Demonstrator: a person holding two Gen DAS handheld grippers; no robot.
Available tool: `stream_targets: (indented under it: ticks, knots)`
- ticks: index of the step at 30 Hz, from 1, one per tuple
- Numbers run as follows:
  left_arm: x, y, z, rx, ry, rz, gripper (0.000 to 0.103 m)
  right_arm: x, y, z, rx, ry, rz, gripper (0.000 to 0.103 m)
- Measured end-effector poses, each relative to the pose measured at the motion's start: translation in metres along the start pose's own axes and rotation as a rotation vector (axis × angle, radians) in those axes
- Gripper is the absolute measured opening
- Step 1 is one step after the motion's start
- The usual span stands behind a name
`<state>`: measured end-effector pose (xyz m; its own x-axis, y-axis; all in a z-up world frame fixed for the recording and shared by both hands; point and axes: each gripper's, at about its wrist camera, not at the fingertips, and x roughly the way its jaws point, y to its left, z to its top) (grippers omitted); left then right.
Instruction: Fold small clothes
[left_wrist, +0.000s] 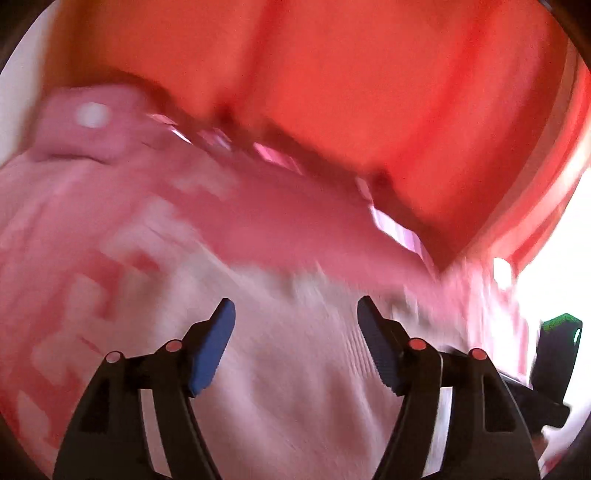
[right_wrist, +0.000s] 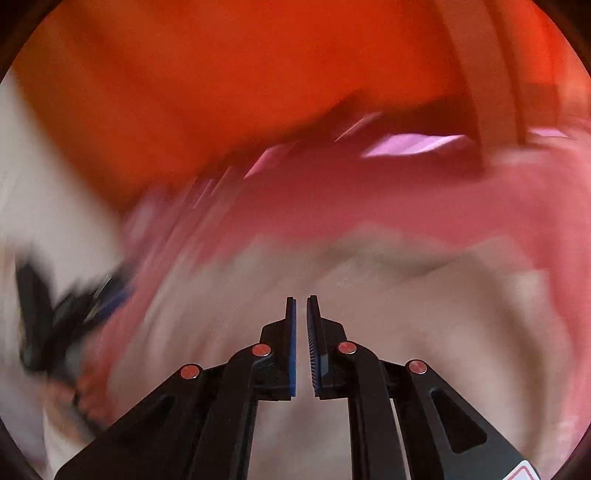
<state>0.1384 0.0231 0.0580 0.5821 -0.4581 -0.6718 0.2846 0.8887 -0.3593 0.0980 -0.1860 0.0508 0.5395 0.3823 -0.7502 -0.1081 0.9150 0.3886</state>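
Note:
Both views are blurred by motion. A pale pink garment (left_wrist: 280, 369) with a darker pink patterned part lies under my left gripper (left_wrist: 295, 310), which is open and empty just above the cloth. The same garment (right_wrist: 424, 306) fills the lower right wrist view. My right gripper (right_wrist: 301, 306) has its jaws almost together with a thin gap and nothing visible between them. An orange-red garment (left_wrist: 351, 92) hangs or lies behind the pink one, also in the right wrist view (right_wrist: 221, 92).
The other gripper shows as a dark blur at the left of the right wrist view (right_wrist: 55, 314) and at the right edge of the left wrist view (left_wrist: 554, 354). A white surface (right_wrist: 22, 177) lies at the left.

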Motion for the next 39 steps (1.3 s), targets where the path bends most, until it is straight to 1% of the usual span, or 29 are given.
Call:
stream_targets:
  ticks: [2,3,4,5,6,7,9,11,12,14,15,16,17,18,20,22,24,25,26,27,28,29,30,32,34,35,36,37,39]
  knots:
    - [0.023,-0.015,-0.013,0.079,0.099,0.046,0.066,0.023,0.019,-0.006,-0.113,0.090,-0.036,0.010]
    - [0.034,-0.017,-0.019,0.112,0.143,0.091,0.066,0.030,0.017,-0.008,-0.132,0.123,-0.060,0.008]
    - [0.041,-0.013,-0.023,0.125,0.168,0.131,0.066,0.030,0.002,-0.008,-0.094,0.133,-0.070,0.000]
    - [0.044,-0.004,-0.023,0.121,0.177,0.157,0.066,0.026,-0.015,-0.006,-0.040,0.128,-0.070,0.000]
    - [0.044,0.007,-0.022,0.098,0.177,0.177,0.066,0.016,-0.043,-0.004,0.063,0.099,-0.087,0.000]
    - [0.041,0.023,-0.019,0.051,0.168,0.184,0.066,0.005,-0.061,-0.004,0.138,0.071,-0.106,0.000]
    - [0.034,0.046,-0.013,-0.046,0.146,0.158,0.065,-0.023,-0.113,-0.010,0.338,-0.007,-0.143,0.000]
    - [0.025,0.065,-0.006,-0.129,0.113,0.170,0.065,-0.049,-0.148,-0.020,0.471,-0.075,-0.310,0.000]
    - [0.020,0.072,-0.002,-0.170,0.079,0.196,0.066,-0.054,-0.159,-0.020,0.496,-0.093,-0.322,0.000]
    - [0.010,0.085,0.007,-0.235,0.004,0.201,0.075,-0.065,-0.170,-0.018,0.549,-0.174,-0.321,0.012]
    - [0.005,0.091,0.011,-0.271,-0.034,0.213,0.081,-0.068,-0.172,-0.016,0.548,-0.203,-0.334,0.013]
    - [0.004,0.096,0.013,-0.294,-0.055,0.231,0.088,-0.066,-0.172,-0.009,0.537,-0.224,-0.360,0.022]
    - [0.005,0.099,0.017,-0.312,-0.068,0.248,0.088,-0.070,-0.167,-0.007,0.532,-0.230,-0.384,0.046]
    - [0.009,0.105,0.019,-0.330,-0.067,0.266,0.088,-0.066,-0.169,0.000,0.530,-0.233,-0.402,0.054]
    - [0.021,0.116,0.020,-0.372,-0.036,0.283,0.088,-0.061,-0.173,0.003,0.520,-0.219,-0.393,0.057]
    - [0.032,0.121,0.020,-0.405,-0.001,0.252,0.088,-0.057,-0.174,0.002,0.504,-0.173,-0.378,0.057]
    - [0.036,0.122,0.017,-0.411,0.024,0.217,0.087,-0.050,-0.168,0.002,0.469,-0.156,-0.402,0.057]
    - [0.037,0.118,0.018,-0.384,0.028,0.227,0.081,-0.046,-0.165,0.004,0.440,-0.151,-0.426,0.057]
    - [0.036,0.113,0.017,-0.348,0.027,0.242,0.066,-0.044,-0.162,0.004,0.421,-0.148,-0.438,0.056]
    - [0.038,0.109,0.019,-0.294,0.028,0.266,0.054,-0.043,-0.160,0.004,0.407,-0.148,-0.449,0.046]
    - [0.038,0.106,0.020,-0.270,0.024,0.283,0.030,-0.045,-0.159,0.003,0.401,-0.159,-0.436,0.017]
    - [0.035,0.107,0.020,-0.277,0.002,0.270,0.019,-0.049,-0.157,0.004,0.405,-0.188,-0.403,0.009]
    - [0.031,0.110,0.022,-0.301,-0.022,0.248,0.018,-0.059,-0.155,0.005,0.409,-0.231,-0.391,0.008]
    - [0.018,0.112,0.027,-0.323,-0.086,0.220,0.004,-0.088,-0.143,0.009,0.404,-0.370,-0.335,0.008]
    - [0.003,0.112,0.035,-0.311,-0.169,0.233,0.000,-0.104,-0.140,0.008,0.412,-0.448,-0.313,0.008]
    - [0.001,0.114,0.037,-0.309,-0.185,0.242,0.000,-0.100,-0.145,0.009,0.425,-0.442,-0.331,0.008]
    - [0.005,0.116,0.039,-0.309,-0.169,0.248,0.000,-0.092,-0.152,0.010,0.442,-0.403,-0.348,0.008]
    - [0.013,0.120,0.037,-0.316,-0.136,0.262,0.000,-0.074,-0.165,0.008,0.479,-0.322,-0.369,0.008]
    - [0.024,0.124,0.034,-0.336,-0.078,0.254,0.000,-0.053,-0.179,0.003,0.519,-0.228,-0.379,0.008]
